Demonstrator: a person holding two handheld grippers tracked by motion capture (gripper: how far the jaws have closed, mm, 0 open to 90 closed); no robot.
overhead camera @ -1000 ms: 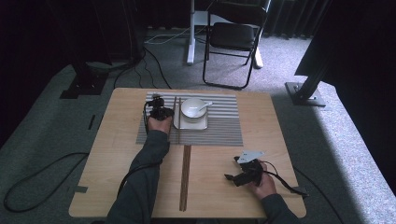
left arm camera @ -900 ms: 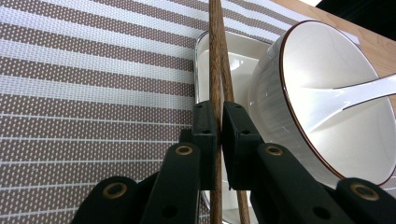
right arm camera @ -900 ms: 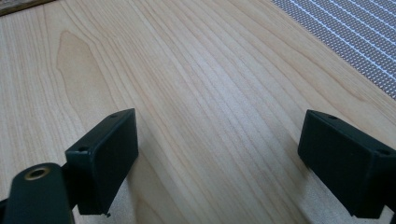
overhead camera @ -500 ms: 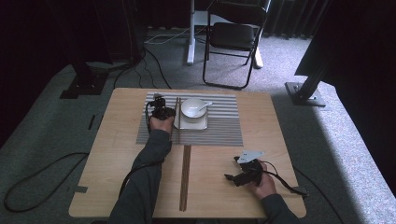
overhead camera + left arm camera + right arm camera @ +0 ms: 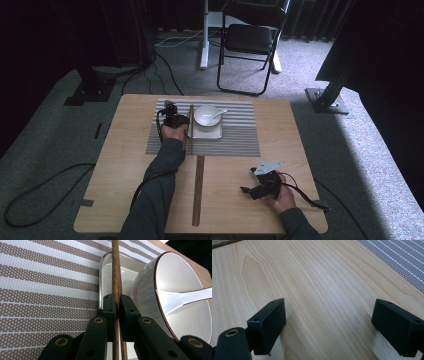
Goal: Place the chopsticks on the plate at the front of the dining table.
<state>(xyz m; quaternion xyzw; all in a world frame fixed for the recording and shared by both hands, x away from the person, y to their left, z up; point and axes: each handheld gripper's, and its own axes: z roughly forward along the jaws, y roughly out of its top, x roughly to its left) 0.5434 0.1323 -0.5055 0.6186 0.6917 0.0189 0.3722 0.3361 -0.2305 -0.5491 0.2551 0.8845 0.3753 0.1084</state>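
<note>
i'm keeping the left gripper pinched tight on a brown chopstick, which is running up the middle of the left gripper view, lying against the edge of the white tray beside the bowl holding a white spoon. in the high view nothing is shifting from a second ago: my left hand is still sitting at the upper centre on the striped mat. i'm judging the chopstick is being placed, release pending. the right gripper is resting wide open over bare table, lower right in the high view. a long wooden strip is lying down the centre.
</note>
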